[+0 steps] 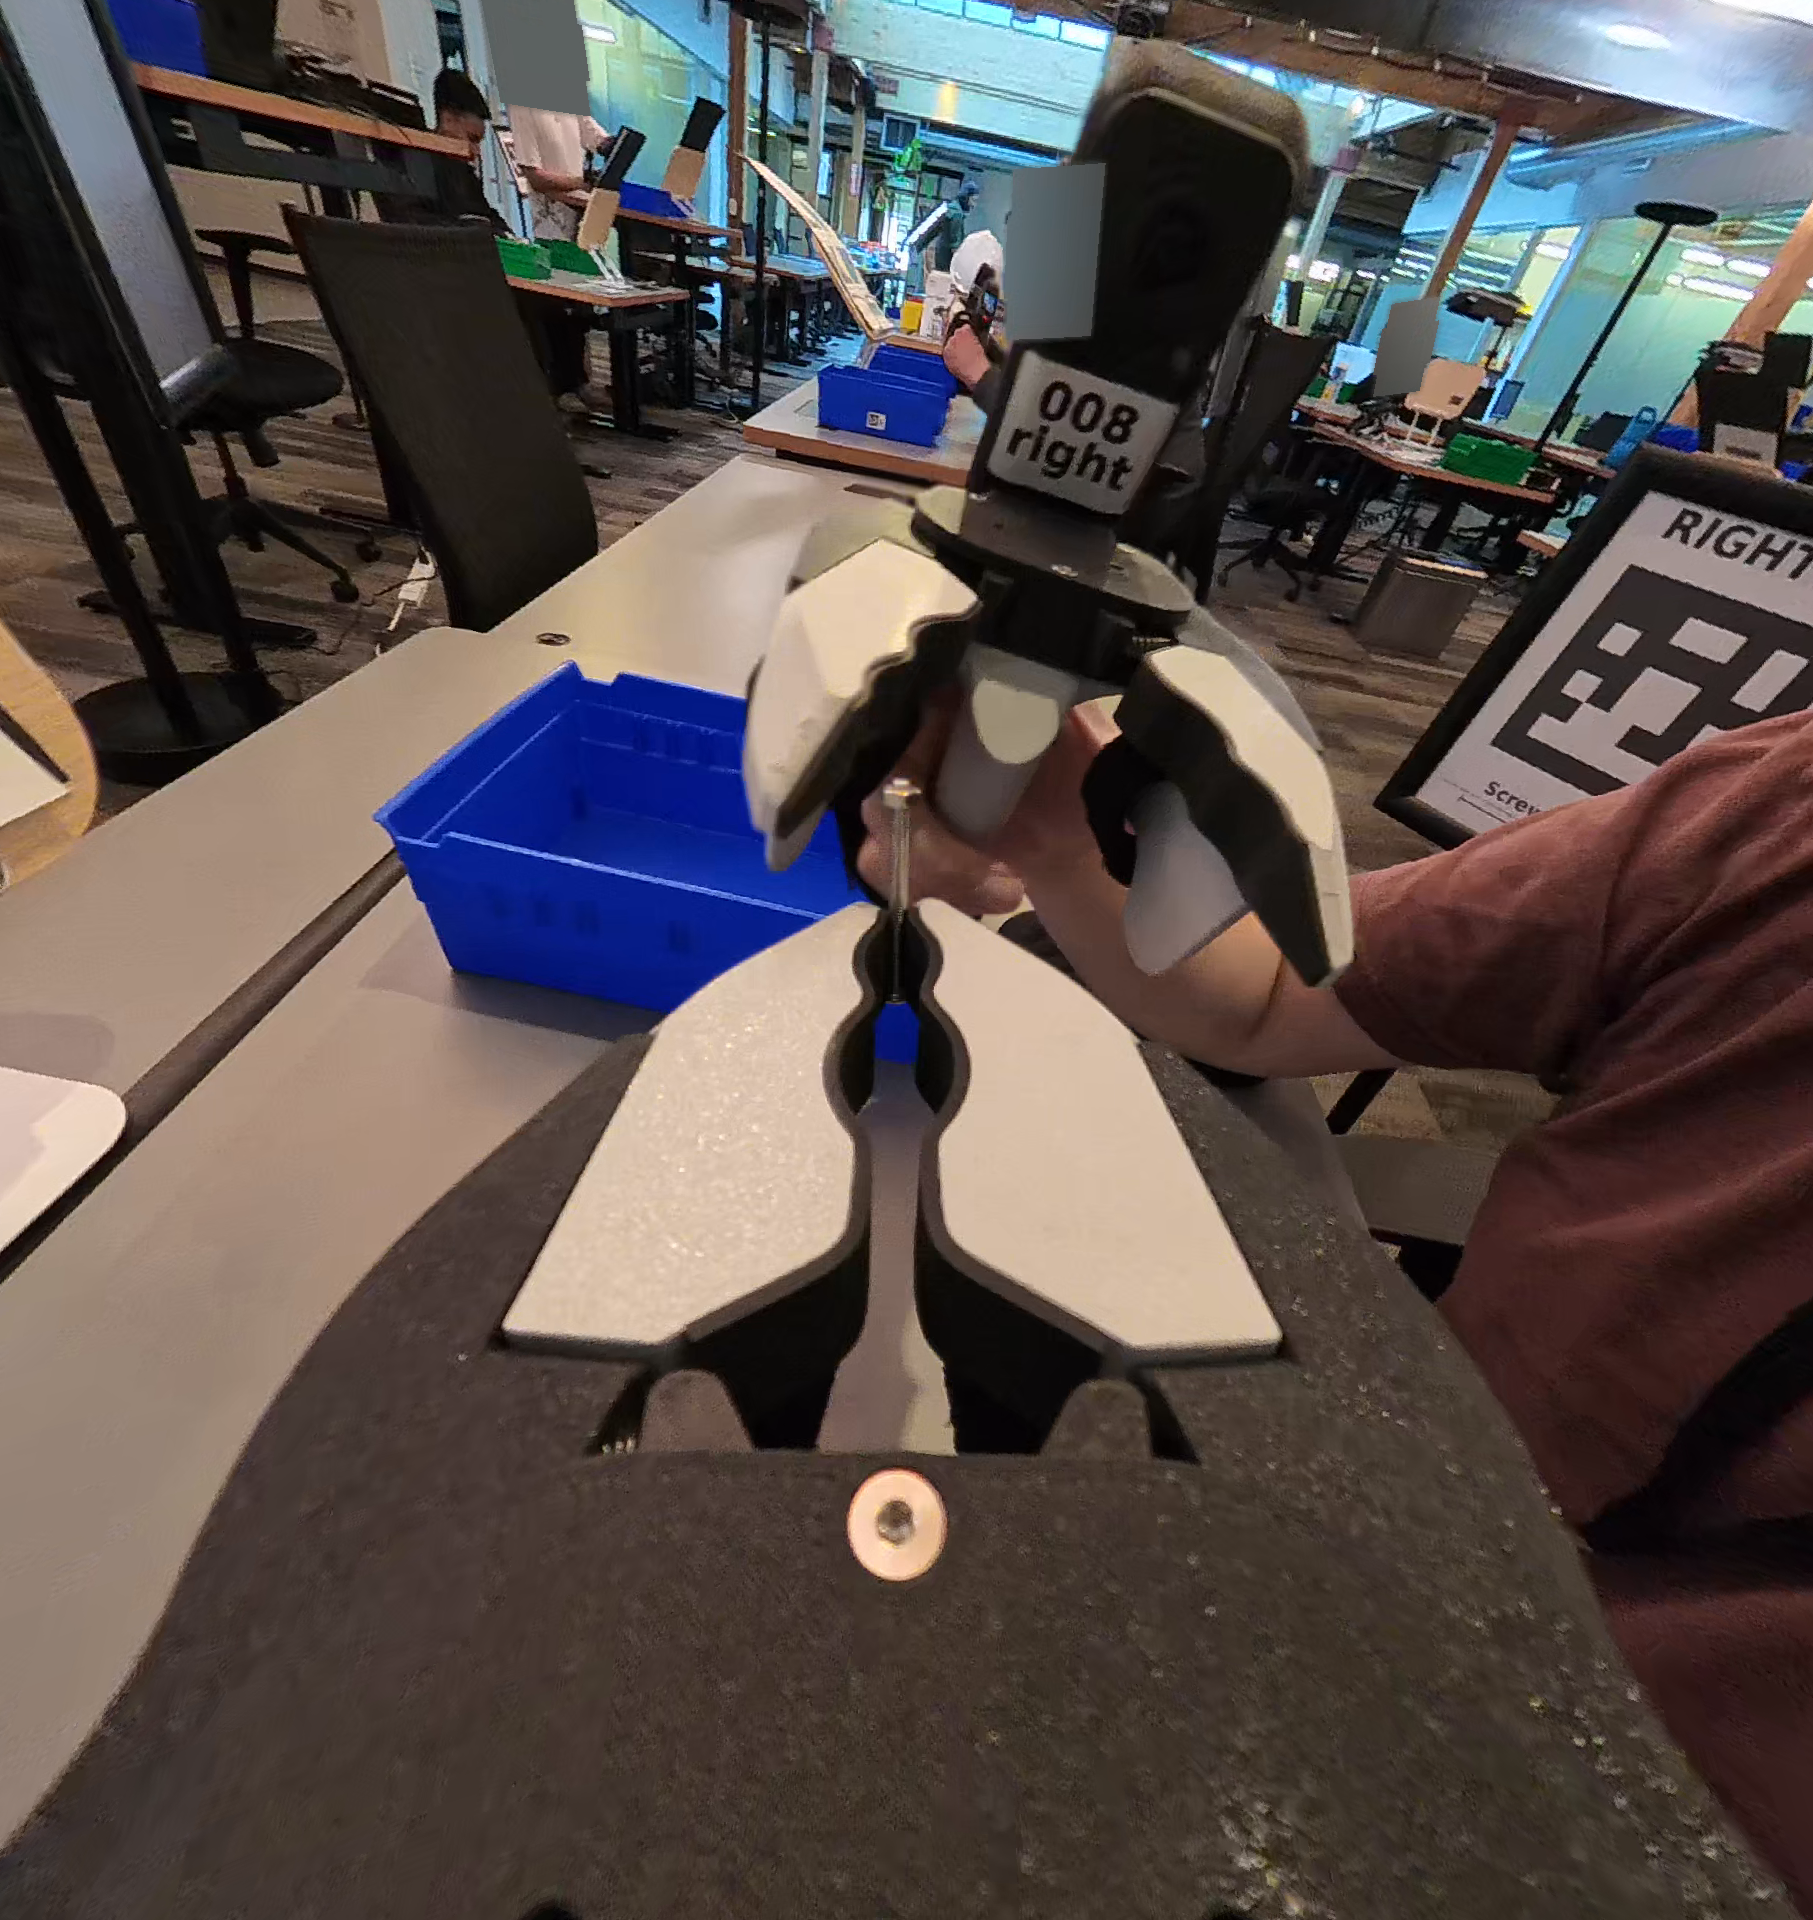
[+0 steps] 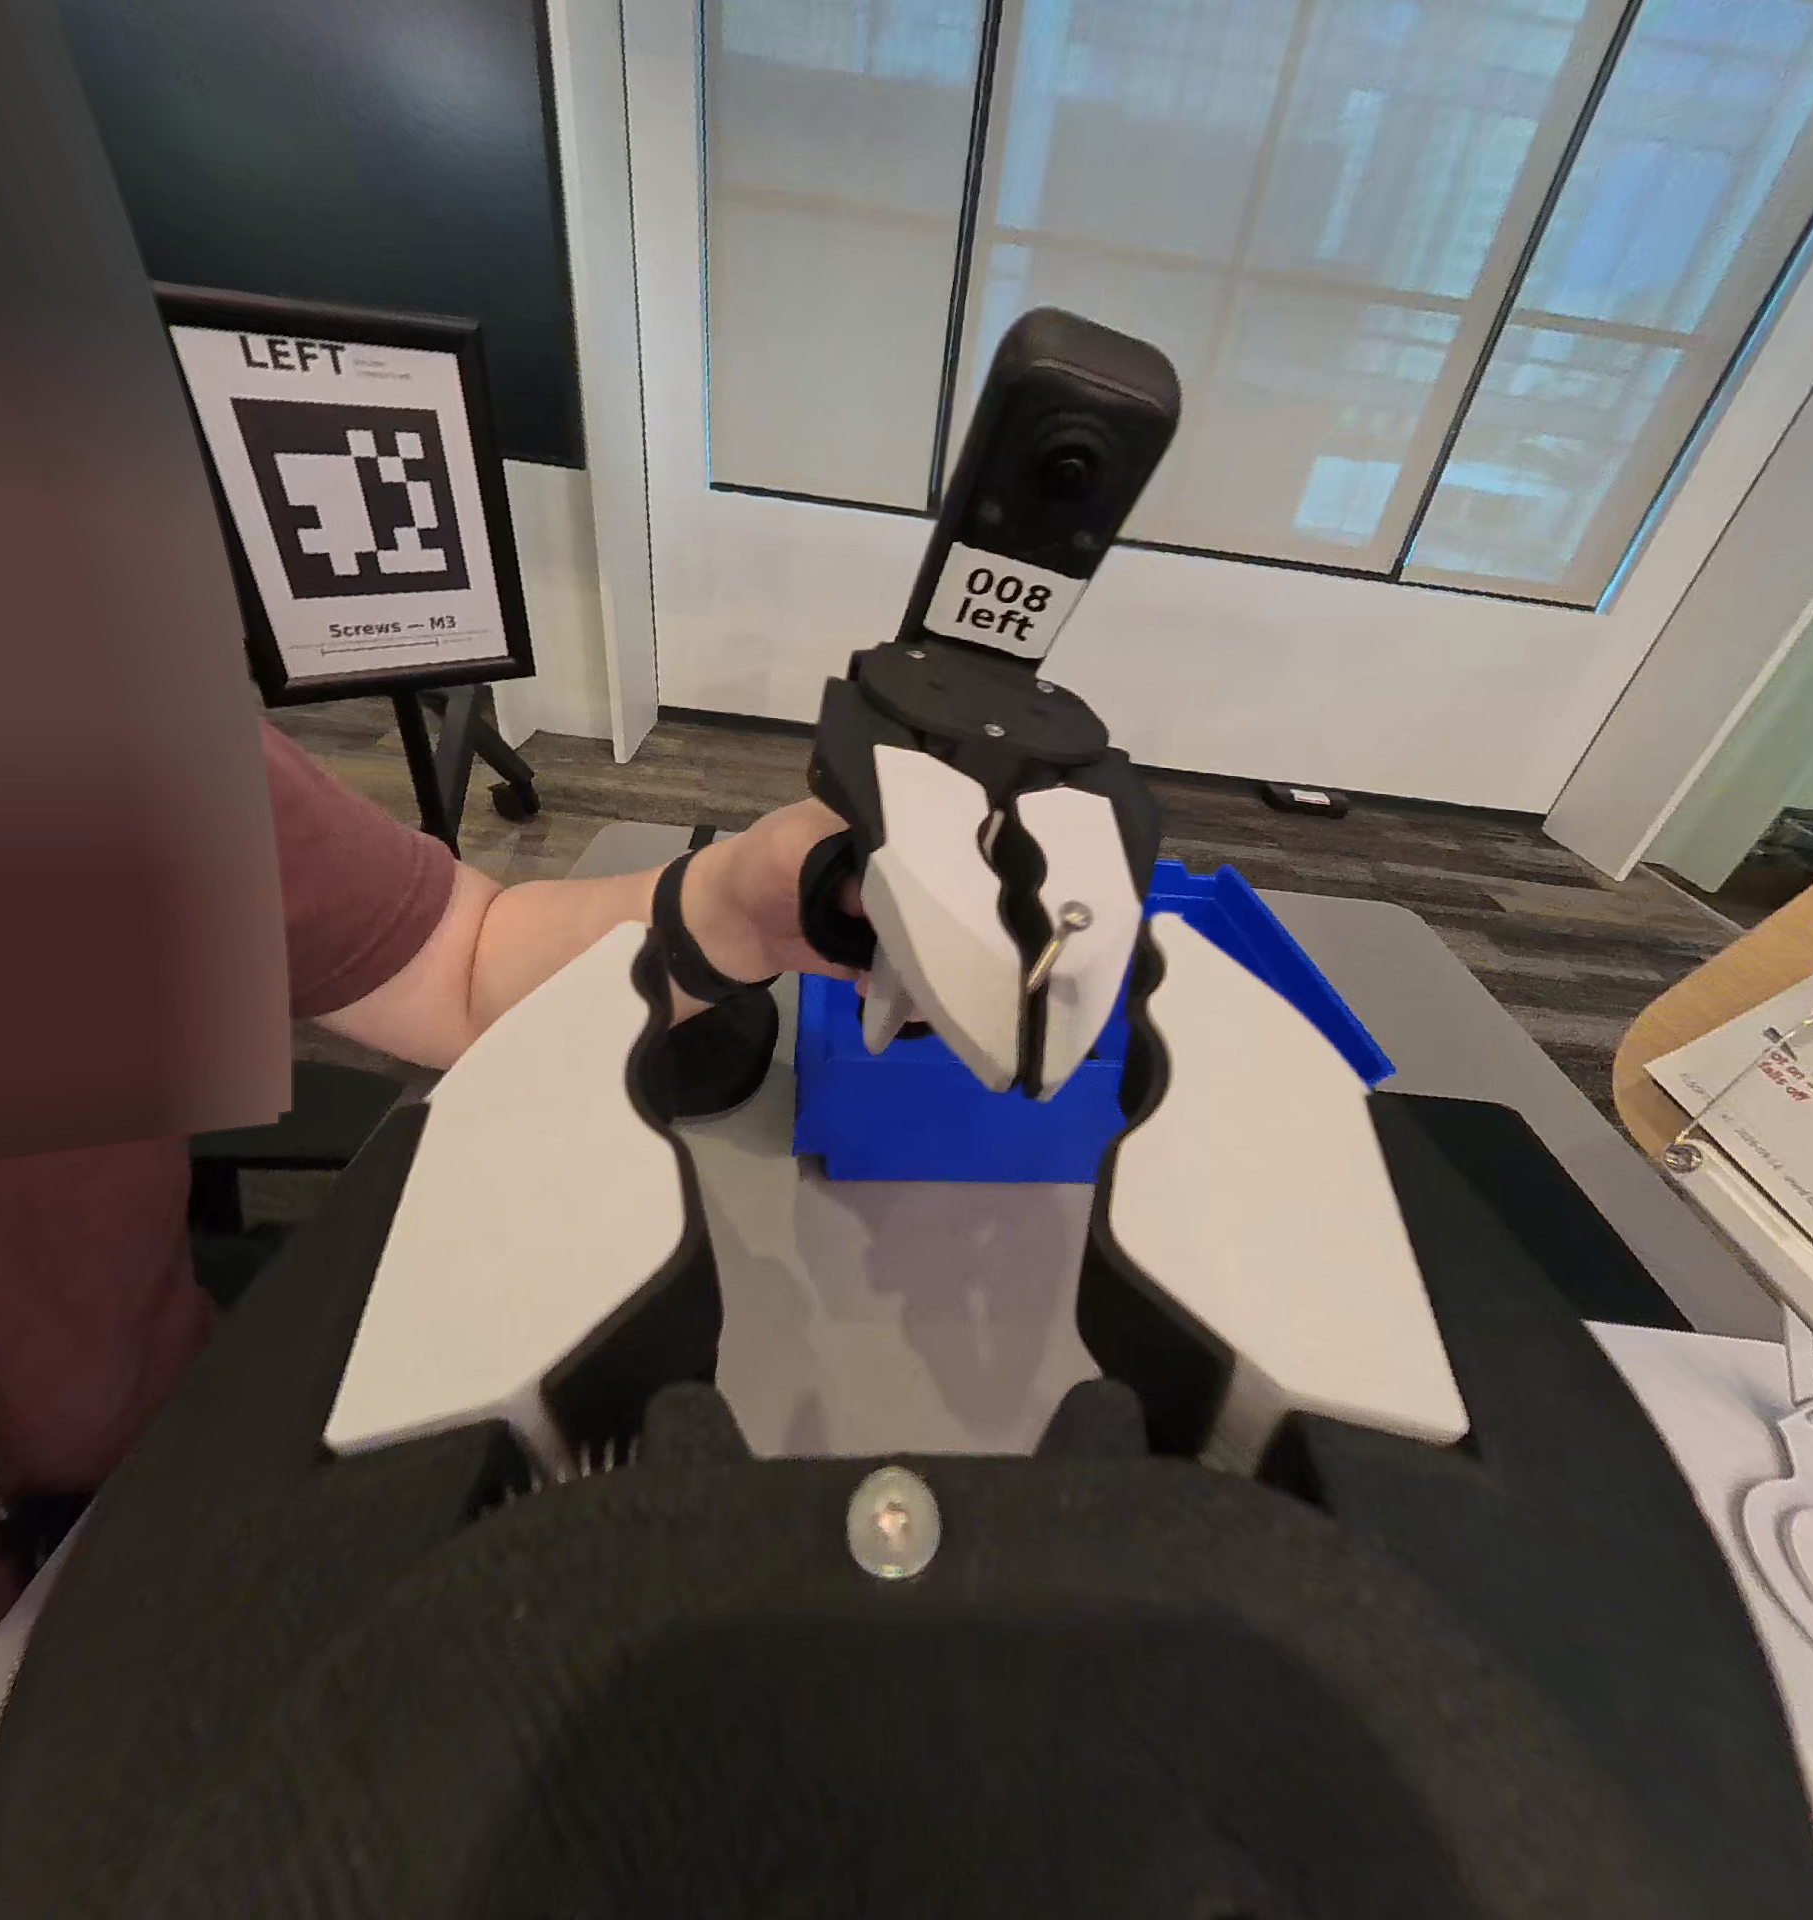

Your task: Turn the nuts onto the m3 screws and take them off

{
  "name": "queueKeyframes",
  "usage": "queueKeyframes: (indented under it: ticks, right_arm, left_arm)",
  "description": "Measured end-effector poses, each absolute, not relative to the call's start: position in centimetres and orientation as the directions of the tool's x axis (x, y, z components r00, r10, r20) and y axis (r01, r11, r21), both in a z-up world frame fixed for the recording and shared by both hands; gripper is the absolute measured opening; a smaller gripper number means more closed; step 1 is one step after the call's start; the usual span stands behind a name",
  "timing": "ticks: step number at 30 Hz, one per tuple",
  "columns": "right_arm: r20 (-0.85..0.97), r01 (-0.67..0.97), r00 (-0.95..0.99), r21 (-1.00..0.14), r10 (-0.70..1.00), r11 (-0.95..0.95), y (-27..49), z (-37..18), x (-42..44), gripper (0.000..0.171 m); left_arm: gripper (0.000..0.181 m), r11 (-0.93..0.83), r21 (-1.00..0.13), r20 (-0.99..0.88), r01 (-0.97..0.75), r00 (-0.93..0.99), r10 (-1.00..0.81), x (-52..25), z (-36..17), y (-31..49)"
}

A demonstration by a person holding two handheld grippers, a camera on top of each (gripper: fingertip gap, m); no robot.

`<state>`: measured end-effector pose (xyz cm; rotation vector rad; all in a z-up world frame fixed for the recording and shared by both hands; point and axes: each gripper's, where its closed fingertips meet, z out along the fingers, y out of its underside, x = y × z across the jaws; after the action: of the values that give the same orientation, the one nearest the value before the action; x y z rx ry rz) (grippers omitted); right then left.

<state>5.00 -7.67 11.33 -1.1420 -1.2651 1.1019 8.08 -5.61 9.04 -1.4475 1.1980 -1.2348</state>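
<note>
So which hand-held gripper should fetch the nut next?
Right. The right hand-held gripper is open and empty, while the left hand-held gripper is shut on the thin silver metal screw. No nut is visible yet.

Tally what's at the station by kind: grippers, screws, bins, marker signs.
Grippers: 2, left shut on the screw, right open
Screws: 1, screw
Blue bins: 1, bin
Framed marker signs: 2, one in the left wrist view, one in the right wrist view
Nuts: none that I can make out
Total: 6
</note>
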Motion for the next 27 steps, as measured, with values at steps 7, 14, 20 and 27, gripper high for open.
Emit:
queueKeyframes:
  ticks: [7, 14, 20, 27]
  right_arm:
    - [0.098, -0.018, -0.041, -0.995, 0.994, 0.097, -8.9, 11.5, 4.0, 0.091]
    - [0.082, -0.040, 0.024, -0.996, 0.996, 0.083, -7.6, 12.3, 5.2, 0.083]
    - [0.030, -0.135, -0.050, -0.991, 0.998, 0.023, -9.0, 12.7, 3.6, 0.092]
    - [0.026, -0.149, -0.041, -0.989, 0.999, 0.019, -8.4, 13.4, 5.3, 0.087]
  left_arm:
    - [0.002, -0.136, -0.982, 0.129, -0.132, 0.065, -0.990, 8.3, 9.1, -5.7]
    - [0.001, -0.160, -0.985, 0.153, -0.070, 0.101, -0.983, 6.8, 10.1, -4.5]
    - [0.002, -0.139, -0.983, 0.133, -0.118, 0.053, -0.990, 8.6, 9.2, -5.9]
    - [0.002, -0.172, -0.985, 0.169, -0.017, 0.111, -0.979, 6.7, 10.7, -4.2]
